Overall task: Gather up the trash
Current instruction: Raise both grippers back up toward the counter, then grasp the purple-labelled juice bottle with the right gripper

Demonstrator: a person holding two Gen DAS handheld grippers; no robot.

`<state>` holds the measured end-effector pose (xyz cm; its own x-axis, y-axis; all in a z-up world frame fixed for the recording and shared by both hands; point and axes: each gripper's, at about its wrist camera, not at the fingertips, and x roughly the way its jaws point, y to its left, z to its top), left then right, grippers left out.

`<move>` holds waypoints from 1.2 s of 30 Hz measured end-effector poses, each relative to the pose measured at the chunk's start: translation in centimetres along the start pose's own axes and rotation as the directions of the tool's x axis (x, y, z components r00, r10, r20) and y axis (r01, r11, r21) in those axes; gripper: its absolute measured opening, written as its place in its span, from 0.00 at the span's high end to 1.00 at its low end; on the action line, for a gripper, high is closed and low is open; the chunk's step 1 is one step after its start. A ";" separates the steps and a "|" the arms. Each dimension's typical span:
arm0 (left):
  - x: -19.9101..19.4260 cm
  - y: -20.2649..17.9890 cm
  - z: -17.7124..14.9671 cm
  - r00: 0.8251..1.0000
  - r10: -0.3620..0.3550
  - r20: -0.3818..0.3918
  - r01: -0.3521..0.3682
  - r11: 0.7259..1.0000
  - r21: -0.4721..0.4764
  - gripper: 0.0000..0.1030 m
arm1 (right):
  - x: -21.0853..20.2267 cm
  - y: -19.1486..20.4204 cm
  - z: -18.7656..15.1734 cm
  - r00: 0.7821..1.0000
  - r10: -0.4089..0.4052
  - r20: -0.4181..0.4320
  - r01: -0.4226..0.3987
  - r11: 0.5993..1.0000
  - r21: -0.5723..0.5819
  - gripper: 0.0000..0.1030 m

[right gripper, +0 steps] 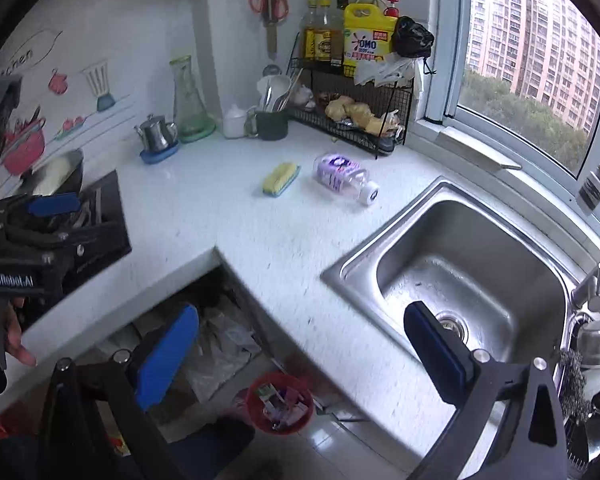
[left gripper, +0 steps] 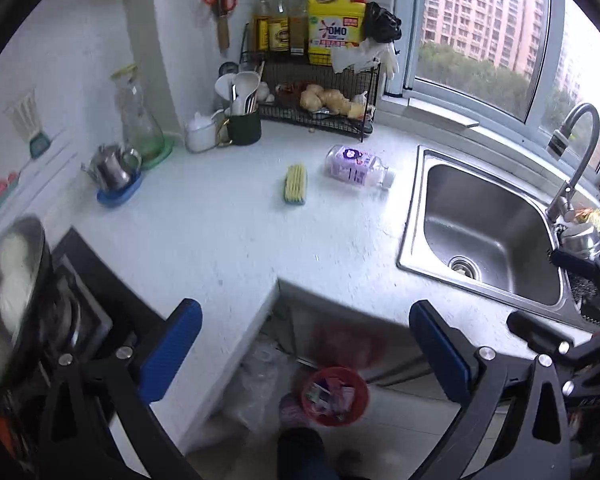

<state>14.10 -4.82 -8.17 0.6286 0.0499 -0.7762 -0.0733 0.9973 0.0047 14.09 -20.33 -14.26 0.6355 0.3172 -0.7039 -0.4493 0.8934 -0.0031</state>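
here both the left gripper [left gripper: 306,344] and right gripper [right gripper: 300,344] gape wide, seemingly empty above the counter [left gripper: 228,240].

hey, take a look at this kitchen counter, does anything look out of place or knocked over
Yes. A clear plastic bottle with a purple label lies on its side on the white counter between the scrub brush and the sink, cap toward the sink. The other bottles stand upright on the wire rack. No spill shows around it.

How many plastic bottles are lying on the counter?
1. The clear plastic bottle with a purple label lies on its side between the yellow scrub brush and the sink; none hidden as far as visible.
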 end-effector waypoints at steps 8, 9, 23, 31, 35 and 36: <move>5.3 2.3 7.2 0.993 -0.091 -0.073 0.091 0.996 0.009 0.00 | 2.3 -1.5 5.8 0.999 -0.049 -0.007 0.049 0.998 0.025 0.00; 6.2 2.6 7.9 0.992 -0.088 -0.088 0.089 0.996 0.007 0.00 | 2.9 -1.7 6.5 0.998 -0.054 -0.011 0.054 0.998 0.031 0.00; 18.2 6.0 16.1 0.960 -0.130 -0.246 0.143 0.989 0.035 0.00 | 11.8 -5.2 13.6 0.983 -0.072 -0.167 0.084 0.994 0.070 0.00; 24.5 6.6 18.3 0.921 -0.187 -0.342 0.195 0.981 -0.011 0.00 | 16.3 -6.3 16.9 0.972 -0.073 -0.222 0.077 0.997 0.013 0.00; 27.2 6.9 18.4 0.896 -0.212 -0.390 0.214 0.976 -0.039 0.00 | 18.8 -6.6 18.2 0.963 -0.025 -0.270 0.022 1.000 -0.014 0.00; 27.6 7.1 18.4 0.890 -0.222 -0.397 0.221 0.974 -0.049 0.00 | 19.6 -6.7 18.4 0.962 -0.016 -0.273 0.008 1.000 -0.030 0.00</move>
<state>45.15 4.58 -17.99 0.2684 -0.1988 -0.9426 0.0298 0.9797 -0.1981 41.10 -14.23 -14.91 0.4469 0.2038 -0.8711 -0.4626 0.8861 -0.0301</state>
